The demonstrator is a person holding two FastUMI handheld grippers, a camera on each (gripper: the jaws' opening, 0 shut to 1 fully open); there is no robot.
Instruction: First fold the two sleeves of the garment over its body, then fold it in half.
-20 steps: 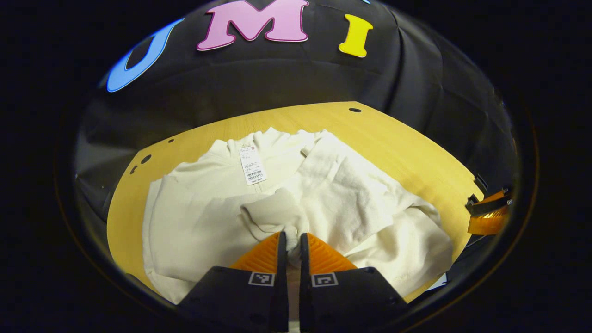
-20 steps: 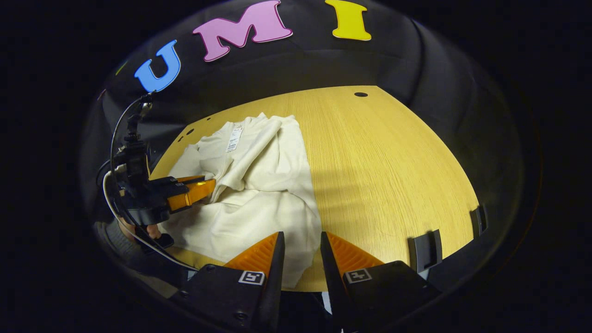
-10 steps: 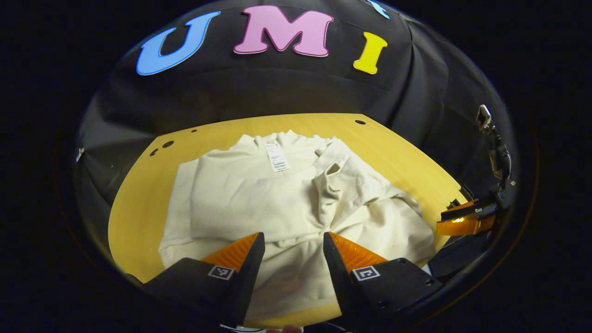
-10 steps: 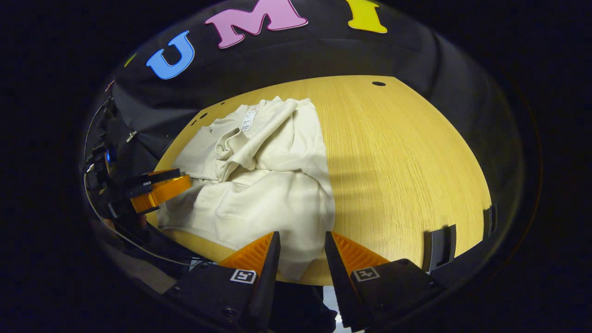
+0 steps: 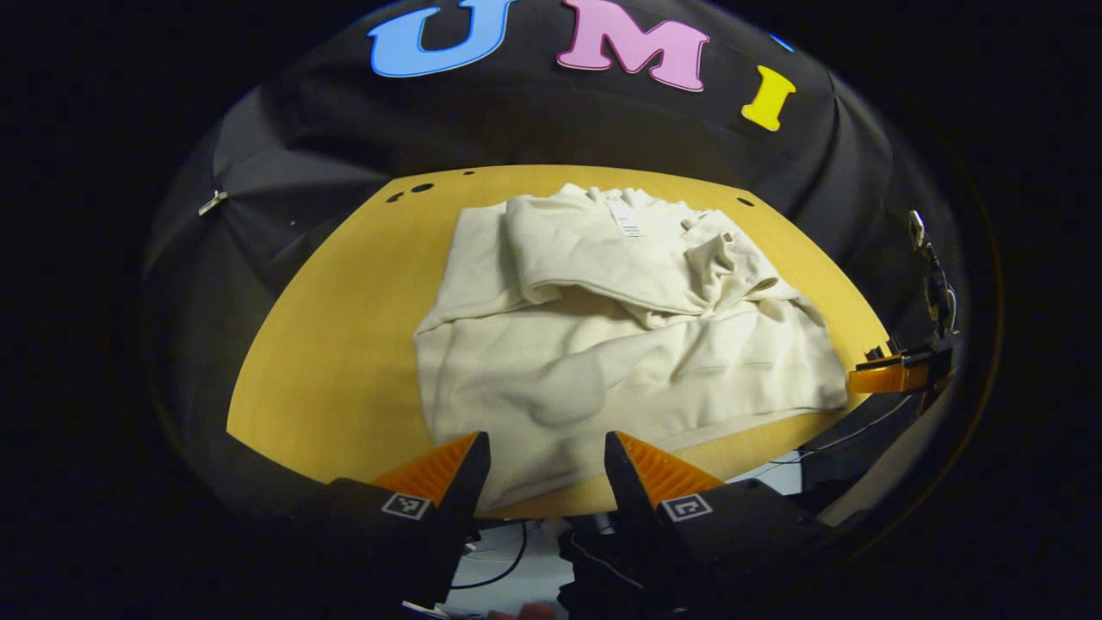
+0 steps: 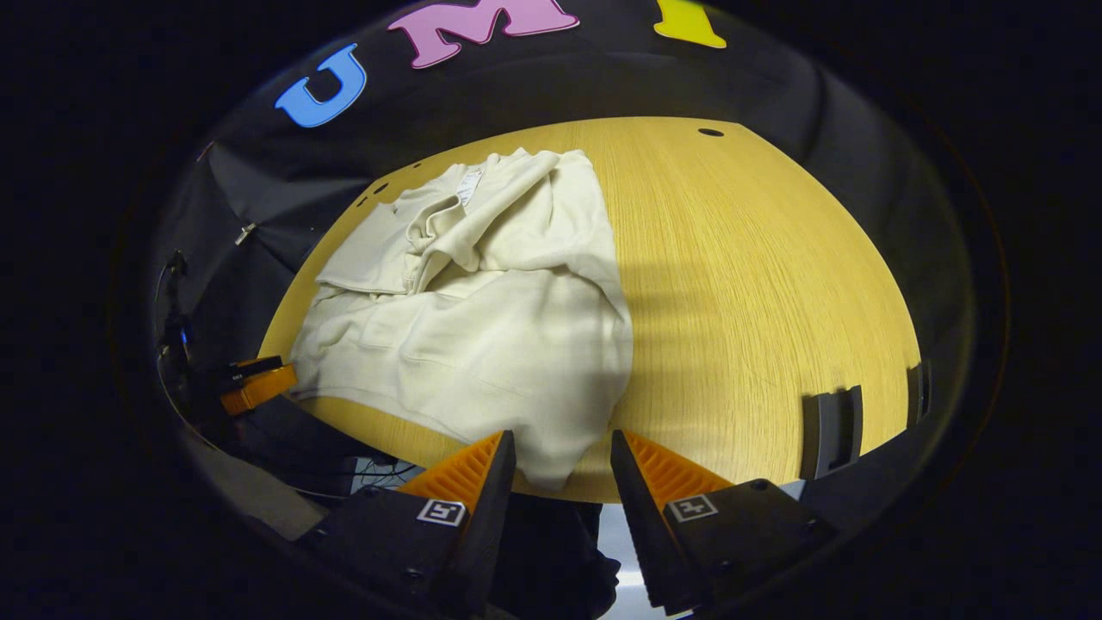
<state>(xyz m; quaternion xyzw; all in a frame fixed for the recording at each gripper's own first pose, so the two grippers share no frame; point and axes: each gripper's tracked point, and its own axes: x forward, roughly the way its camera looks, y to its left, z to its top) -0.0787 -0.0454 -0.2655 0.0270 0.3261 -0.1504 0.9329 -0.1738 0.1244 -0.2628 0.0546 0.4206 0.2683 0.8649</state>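
Right, my left tongs [image 5: 544,461] stand apart with nothing between them, held at the near edge of the surface [image 5: 344,327], and the garment's [image 5: 620,336] hem corner lies just beyond their tips without touching either finger. My right tongs [image 6: 557,456] are likewise parted and holding nothing; the cream garment's other near corner droops toward the gap between their tips, at the edge of the surface, though I cannot tell whether the cloth touches them. From the left gripper view the garment lies spread across the middle of the surface, both sleeves folded in over the upper body and bunched there, with a white tag [image 5: 625,220] near the collar at the far end. The lower body is flat but wrinkled. In the right gripper view the garment sits on the left half of the surface, and the right half is bare wood.
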